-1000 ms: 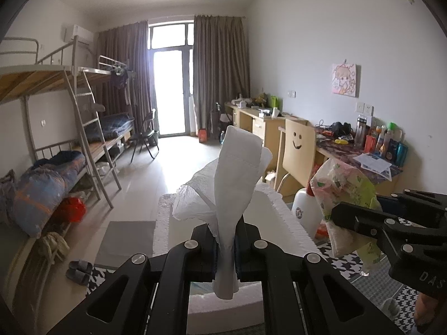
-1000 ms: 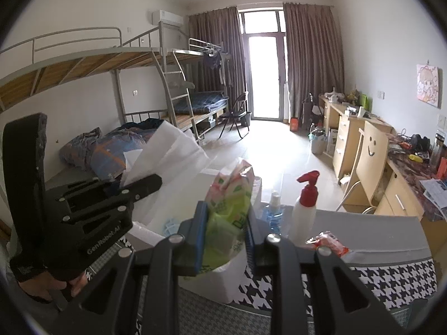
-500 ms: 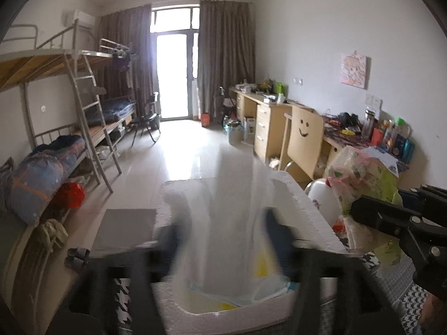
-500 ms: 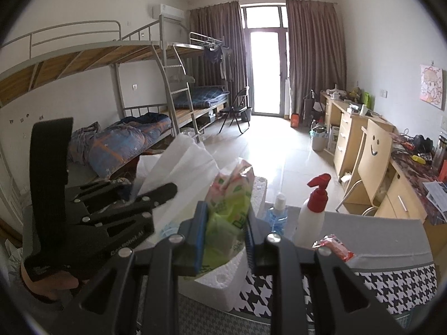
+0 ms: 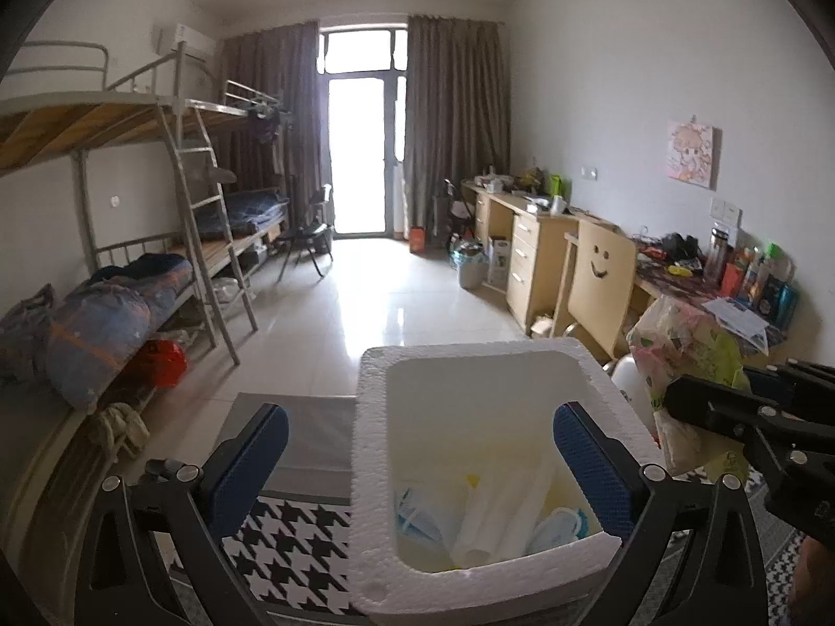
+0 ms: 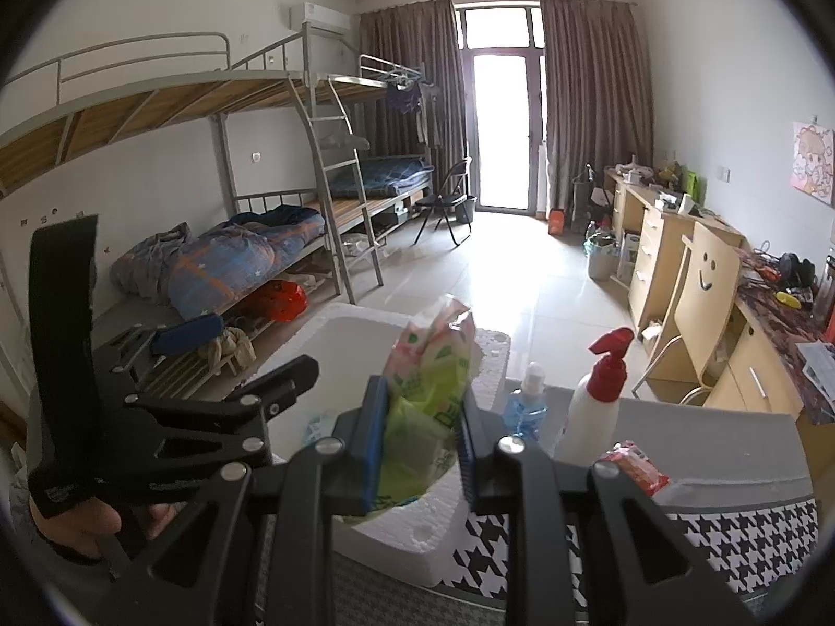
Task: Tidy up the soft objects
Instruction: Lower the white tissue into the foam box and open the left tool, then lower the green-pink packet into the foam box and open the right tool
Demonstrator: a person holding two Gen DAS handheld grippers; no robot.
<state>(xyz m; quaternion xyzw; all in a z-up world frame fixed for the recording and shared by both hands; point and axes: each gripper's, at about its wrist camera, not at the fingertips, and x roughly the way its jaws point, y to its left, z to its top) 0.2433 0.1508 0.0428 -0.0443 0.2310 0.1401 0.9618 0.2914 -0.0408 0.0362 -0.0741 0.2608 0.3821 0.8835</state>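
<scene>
A white foam box (image 5: 365, 469) stands on the table. The white plastic packet (image 5: 496, 521) lies inside it among blue-and-white soft items (image 5: 417, 516). My left gripper (image 5: 417, 448) is open and empty, its blue pads (image 5: 250, 459) spread wide over the box. My right gripper (image 6: 420, 443) is shut on a green-and-pink tissue pack (image 6: 433, 365), held just right of the box (image 6: 339, 344). The pack also shows in the left wrist view (image 5: 689, 365).
A red-capped white spray bottle (image 6: 595, 407), a small blue bottle (image 6: 527, 407) and a red packet (image 6: 631, 469) stand right of the box on the houndstooth-and-grey table cover (image 6: 730, 521). Bunk beds (image 5: 130, 261) are left, desks and a chair (image 5: 600, 281) right.
My left gripper has opened and let the white packet drop into the foam box. My right gripper keeps the tissue pack and has shifted slightly.
</scene>
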